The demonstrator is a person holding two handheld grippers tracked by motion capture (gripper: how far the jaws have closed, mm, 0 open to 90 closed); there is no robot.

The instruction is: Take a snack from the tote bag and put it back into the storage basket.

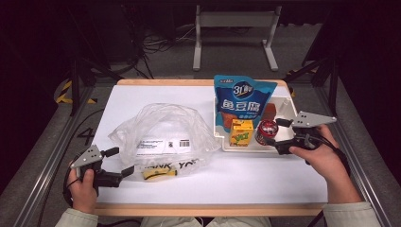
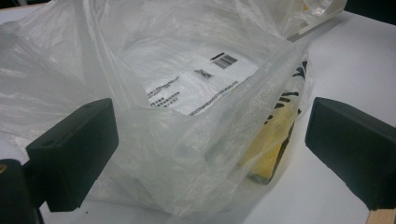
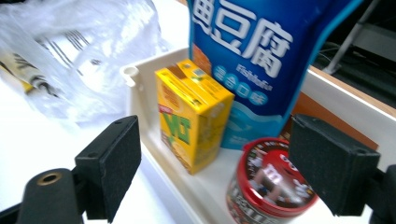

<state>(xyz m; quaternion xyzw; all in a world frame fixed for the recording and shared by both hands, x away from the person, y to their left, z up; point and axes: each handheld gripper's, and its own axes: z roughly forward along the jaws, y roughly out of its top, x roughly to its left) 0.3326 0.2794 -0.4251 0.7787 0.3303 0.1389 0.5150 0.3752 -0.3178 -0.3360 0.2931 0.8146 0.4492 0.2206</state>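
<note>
At the lower left of the high view, your left tool (image 1: 117, 161) sits low on the white bench (image 1: 265, 175), its jaws spread wide and gripping nothing. It points at the near left edge of the clear bag (image 1: 161, 130), just beside it; in the left gripper view the bag (image 2: 187, 93) bulges up between the two black jaws, though I cannot tell whether either jaw touches the plastic.

The bag lies crumpled at left centre of the high view. A white label (image 1: 163, 145) with a barcode shows through it, and a yellow packet (image 1: 159, 174) lies inside along its near edge. In the left gripper view that packet (image 2: 271, 147) sits at lower right, close to the right-hand jaw.

Right of centre stands a white tray (image 1: 288, 106), touching the bag's right side. In it a blue pouch (image 1: 243, 99) stands upright at the back, a yellow carton (image 1: 241, 133) stands in front of it, and a red can (image 1: 267, 131) sits just beside the carton on its right.

At the right, your right tool (image 1: 276, 135) is at the tray's near right corner, jaws spread on either side of the can without closing on it. In the right gripper view the can (image 3: 271, 186) lies low between the jaws, nearer the right one.
</note>
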